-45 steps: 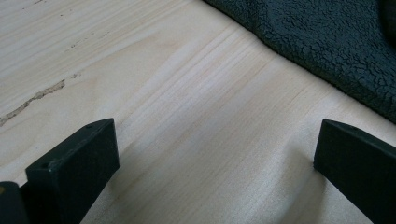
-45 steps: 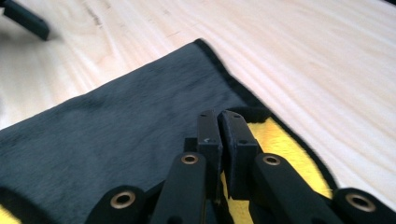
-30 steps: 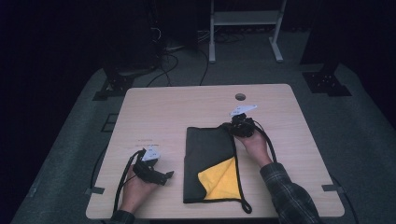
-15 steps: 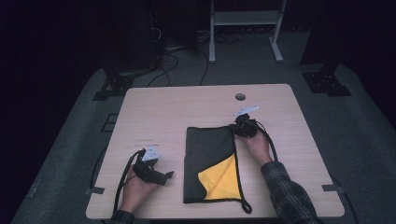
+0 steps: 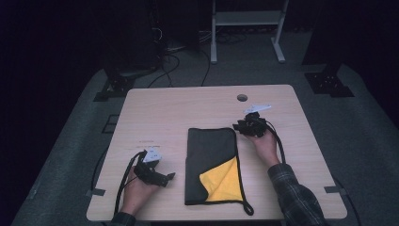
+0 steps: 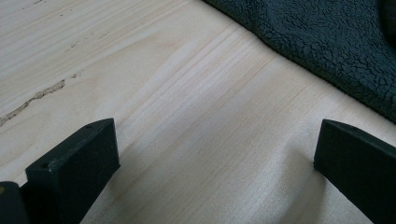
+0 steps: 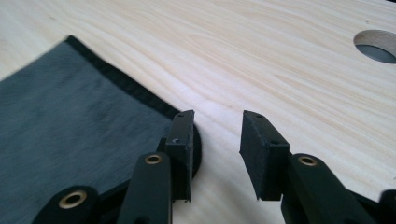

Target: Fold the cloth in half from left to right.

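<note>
A dark grey cloth (image 5: 209, 150) lies flat on the middle of the wooden table (image 5: 188, 108), its near right corner folded over to show a yellow side (image 5: 220, 181). My right gripper (image 5: 238, 126) is at the cloth's far right corner. In the right gripper view the jaws (image 7: 217, 126) stand open, one over the corner of the cloth (image 7: 70, 116), the other over bare wood. My left gripper (image 5: 165, 178) rests on the table left of the cloth, pointing at it. It stands wide open (image 6: 215, 135) with bare wood between the jaws and the fleecy cloth (image 6: 327, 42) beyond.
A round cable hole (image 5: 242, 97) sits in the table near the far edge, also in the right gripper view (image 7: 376, 46). A black cord loop (image 5: 247, 207) trails from the cloth's near right corner. Dark floor with cables and a metal stand (image 5: 244, 28) lies beyond the table.
The right hand and its gripper have shifted slightly to the right and nearer at the cloth's far right corner. Cloth and left gripper stay as they were.
</note>
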Demonstrator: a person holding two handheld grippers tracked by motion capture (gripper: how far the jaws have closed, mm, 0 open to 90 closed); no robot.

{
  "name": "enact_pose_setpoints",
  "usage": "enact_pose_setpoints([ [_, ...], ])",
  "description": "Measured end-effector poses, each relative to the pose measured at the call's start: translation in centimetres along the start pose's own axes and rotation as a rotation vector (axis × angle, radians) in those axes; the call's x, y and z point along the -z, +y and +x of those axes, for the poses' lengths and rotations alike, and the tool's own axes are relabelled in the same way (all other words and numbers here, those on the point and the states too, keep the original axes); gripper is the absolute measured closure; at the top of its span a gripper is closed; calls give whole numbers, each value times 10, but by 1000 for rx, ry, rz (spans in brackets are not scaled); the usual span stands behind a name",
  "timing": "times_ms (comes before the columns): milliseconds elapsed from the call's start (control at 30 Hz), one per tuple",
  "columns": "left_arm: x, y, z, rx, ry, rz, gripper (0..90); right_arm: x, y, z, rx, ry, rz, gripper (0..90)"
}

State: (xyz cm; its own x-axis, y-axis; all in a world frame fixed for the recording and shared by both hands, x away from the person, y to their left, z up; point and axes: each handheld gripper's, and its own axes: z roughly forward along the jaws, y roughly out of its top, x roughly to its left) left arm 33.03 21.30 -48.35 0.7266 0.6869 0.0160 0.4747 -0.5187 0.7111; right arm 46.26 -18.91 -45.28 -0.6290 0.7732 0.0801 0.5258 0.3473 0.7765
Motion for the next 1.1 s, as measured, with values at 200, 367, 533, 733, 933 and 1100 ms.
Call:
enact_pose_setpoints([
  [200,0,0,0,0,0,1,0,15,-4,13,32,49,-15,625],
  [367,0,0,0,0,0,1,0,25,-5,29,64,85,-11,590],
  [533,0,0,0,0,0,1,0,33,-5,45,93,129,-21,565],
  [733,0,0,0,3,0,-1,0,43,-8,66,134,173,-32,535],
  [933,0,0,0,1,0,1,0,49,-13,88,172,225,-30,525],
  [1100,0,0,0,0,-1,1,0,53,-18,107,189,285,-26,523],
])
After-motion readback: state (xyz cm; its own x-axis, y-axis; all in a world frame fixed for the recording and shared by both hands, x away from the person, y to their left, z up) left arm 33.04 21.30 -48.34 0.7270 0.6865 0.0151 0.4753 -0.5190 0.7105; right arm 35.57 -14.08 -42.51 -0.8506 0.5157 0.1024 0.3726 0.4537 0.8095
